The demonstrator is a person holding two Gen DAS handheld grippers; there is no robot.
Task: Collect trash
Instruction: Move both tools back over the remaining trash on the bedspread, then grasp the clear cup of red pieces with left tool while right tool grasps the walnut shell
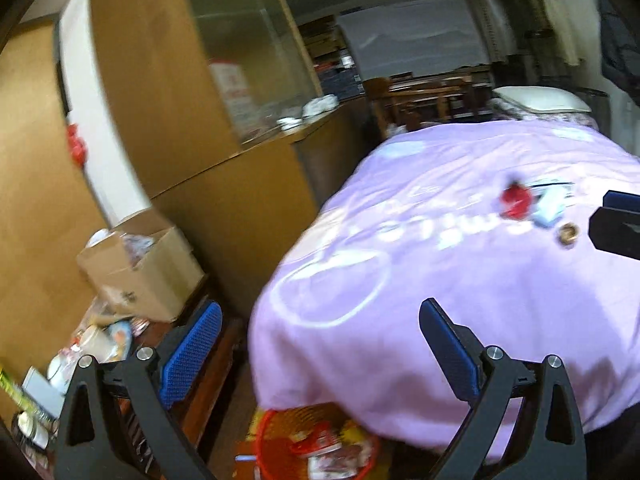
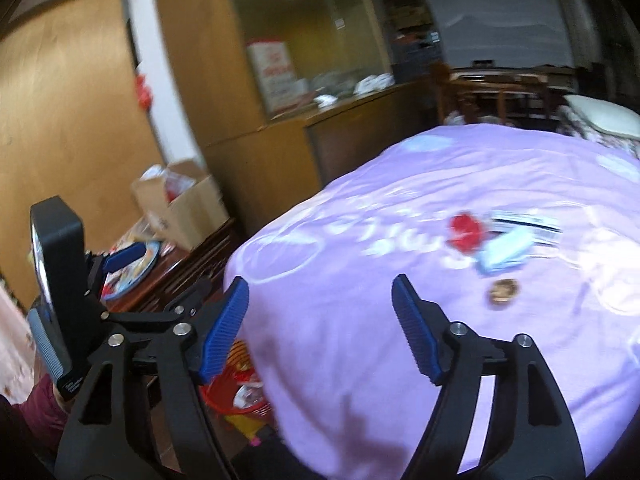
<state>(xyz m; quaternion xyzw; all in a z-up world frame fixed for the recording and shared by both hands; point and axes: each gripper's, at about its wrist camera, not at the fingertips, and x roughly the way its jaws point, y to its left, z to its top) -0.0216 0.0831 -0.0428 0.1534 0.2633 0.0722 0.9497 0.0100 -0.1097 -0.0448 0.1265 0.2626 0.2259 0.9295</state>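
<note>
Both the left gripper (image 1: 320, 344) and right gripper (image 2: 320, 320) stand wide apart and empty above the purple bedspread (image 2: 400, 360), seemingly touching nothing despite blur.

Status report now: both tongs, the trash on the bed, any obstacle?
Both tongs, left and right, open, empty. Trash lies on purple bedcover, untouched. Nothing in the way.

Lilac bedspread (image 2: 400, 360) with white ring and lettering print. Red crumpled scrap (image 2: 466, 234), pale blue piece (image 2: 502, 254), white strip with dark stripes (image 2: 524, 222), brown-gold round bit (image 2: 502, 290), possibly foil, too blurred to tell. Red-orange mesh basket (image 1: 280, 432). Tan cardboard box (image 1: 152, 276). Honey-brown wood cabinets (image 1: 240, 216). Blue ribbed pads (image 2: 224, 328) on black gripper frames. White pillow (image 1: 540, 100).
</note>
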